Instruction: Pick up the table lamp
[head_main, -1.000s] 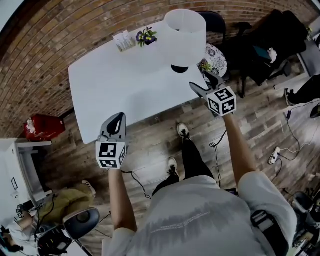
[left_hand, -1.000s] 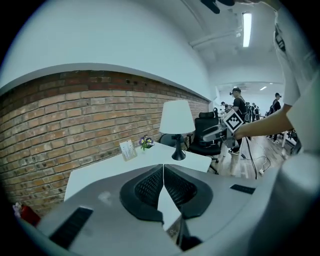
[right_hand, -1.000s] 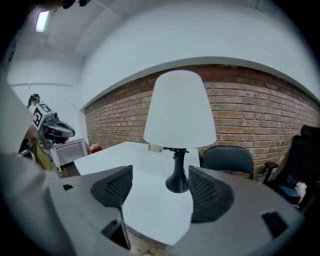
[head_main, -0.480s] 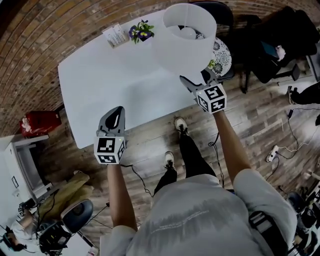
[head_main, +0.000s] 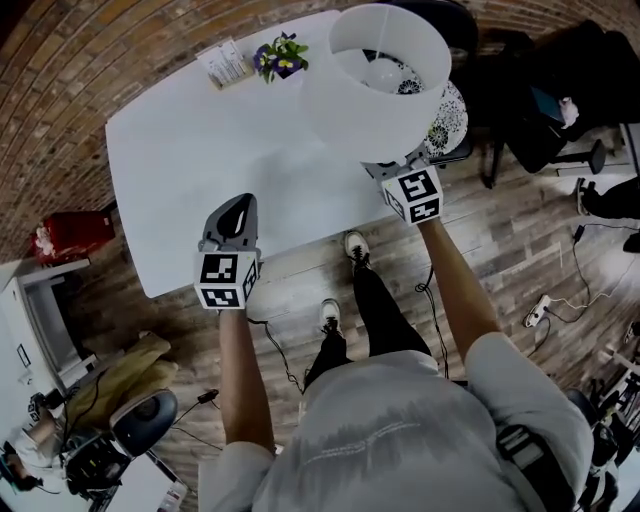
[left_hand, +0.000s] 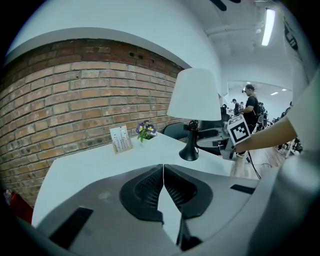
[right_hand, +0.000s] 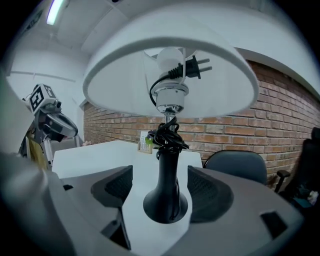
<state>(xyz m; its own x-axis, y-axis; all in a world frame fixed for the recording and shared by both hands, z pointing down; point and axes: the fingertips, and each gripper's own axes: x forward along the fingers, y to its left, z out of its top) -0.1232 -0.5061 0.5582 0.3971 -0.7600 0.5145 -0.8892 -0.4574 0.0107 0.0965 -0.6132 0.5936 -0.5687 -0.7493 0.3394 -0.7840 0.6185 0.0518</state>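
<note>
Lamp (right_hand: 167, 170) stands between right hand-held gripper's (right_hand: 160, 186) parted jaws, flowers (left_hand: 145, 129) and card (left_hand: 120, 139) behind; left hand-held gripper (left_hand: 163, 175) closed.

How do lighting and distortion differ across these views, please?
Head view: even light, white table nearly washed out. Left gripper view: fisheye bows the brick wall; ceiling light glares. Right gripper view: table lamp sharp, corners dark.

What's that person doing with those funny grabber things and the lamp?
A person holds a gripper in each hand at a white table. The right gripper is open, with a jaw on either side of the table lamp low on its black stand, not yet squeezing it. The lamp stands on the table, not lifted. The left gripper is shut and empty, off to the side.
</note>
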